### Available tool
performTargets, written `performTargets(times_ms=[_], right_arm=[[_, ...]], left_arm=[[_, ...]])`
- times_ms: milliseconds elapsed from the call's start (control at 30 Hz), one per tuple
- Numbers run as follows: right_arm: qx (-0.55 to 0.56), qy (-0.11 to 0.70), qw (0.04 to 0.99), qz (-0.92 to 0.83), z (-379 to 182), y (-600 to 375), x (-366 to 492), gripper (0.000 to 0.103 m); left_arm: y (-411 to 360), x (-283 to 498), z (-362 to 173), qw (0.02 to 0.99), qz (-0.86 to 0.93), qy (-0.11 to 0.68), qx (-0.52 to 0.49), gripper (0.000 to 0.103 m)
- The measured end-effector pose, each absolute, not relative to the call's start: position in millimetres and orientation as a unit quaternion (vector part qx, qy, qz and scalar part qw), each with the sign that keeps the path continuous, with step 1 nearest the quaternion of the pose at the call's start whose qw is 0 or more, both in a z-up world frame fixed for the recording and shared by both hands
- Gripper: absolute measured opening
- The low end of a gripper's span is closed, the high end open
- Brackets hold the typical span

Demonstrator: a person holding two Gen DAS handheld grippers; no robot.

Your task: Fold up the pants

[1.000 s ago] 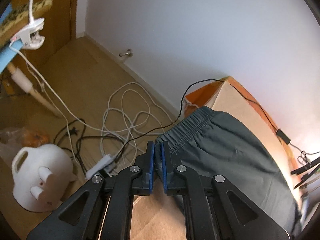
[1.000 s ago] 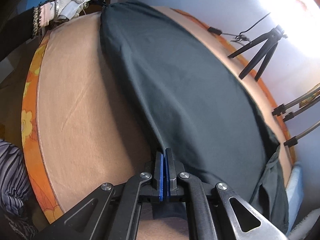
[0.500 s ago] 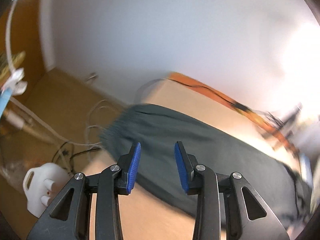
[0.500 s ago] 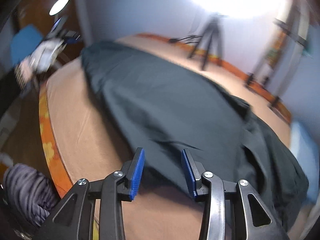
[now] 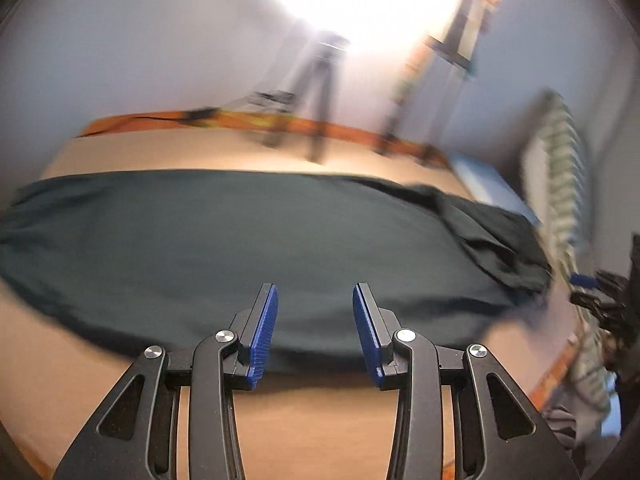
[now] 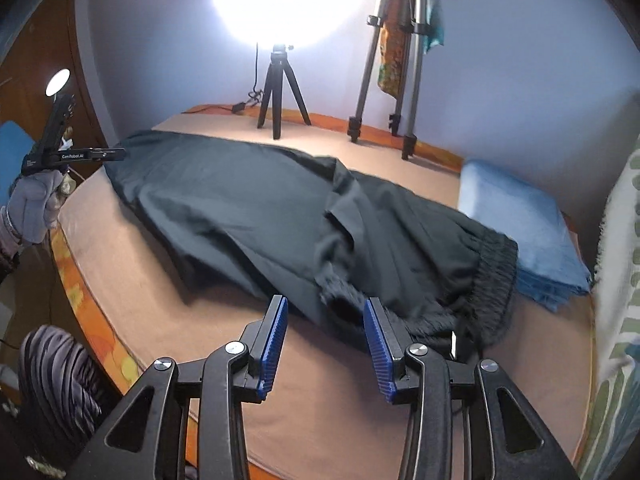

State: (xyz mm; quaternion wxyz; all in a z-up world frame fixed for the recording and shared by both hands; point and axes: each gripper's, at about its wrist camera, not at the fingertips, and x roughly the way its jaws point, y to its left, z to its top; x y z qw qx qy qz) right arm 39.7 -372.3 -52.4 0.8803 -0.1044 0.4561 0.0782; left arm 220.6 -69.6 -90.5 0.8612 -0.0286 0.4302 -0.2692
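Note:
Dark grey-green pants (image 6: 256,208) lie stretched across a tan bed sheet (image 6: 152,280), legs toward the left, bunched elastic waistband (image 6: 492,276) at the right. They also show in the blurred left wrist view (image 5: 240,248). My left gripper (image 5: 314,320) is open and empty, above the pants' near edge. My right gripper (image 6: 325,328) is open and empty, just in front of the crumpled waist end. The left gripper also shows in the right wrist view (image 6: 116,154), held in a gloved hand at the far leg end.
A folded blue towel (image 6: 520,220) lies right of the waistband. A small black tripod (image 6: 280,92) and a tall grey tripod (image 6: 400,80) stand at the bed's back edge under a bright ring light. An orange-patterned edge (image 6: 72,288) borders the bed. A patterned cloth (image 6: 616,320) hangs at right.
Both grippers have let go of the pants and opened. Both have swung round, so each view now looks across the bed toward the tripods.

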Motion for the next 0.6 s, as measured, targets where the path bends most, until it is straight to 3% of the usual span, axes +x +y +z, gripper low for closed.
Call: performTargets(times_ms=[133, 233, 533, 567, 600], right_arm=[[-0.151, 0.454, 0.874, 0.087, -58, -377, 30, 0.063], [-0.189, 0.451, 0.867, 0.091, -64, -375, 32, 0.067], [-0.293, 0.463, 0.827, 0.128, -102, -356, 55, 0.065], [-0.304, 0.464, 0.822, 0.131, -106, -355, 56, 0.063], [-0.315, 0.465, 0.817, 0.133, -110, -354, 56, 0.049]], left_arm=[[-133, 208, -99, 0.838, -0.318, 0.444, -0.004, 0.037], [-174, 205, -114, 0.814, -0.348, 0.464, 0.026, 0.037], [-223, 190, -145, 0.789, -0.362, 0.487, 0.097, 0.038], [-221, 190, -145, 0.788, -0.361, 0.489, 0.097, 0.038], [-220, 190, -146, 0.787, -0.361, 0.491, 0.097, 0.038]])
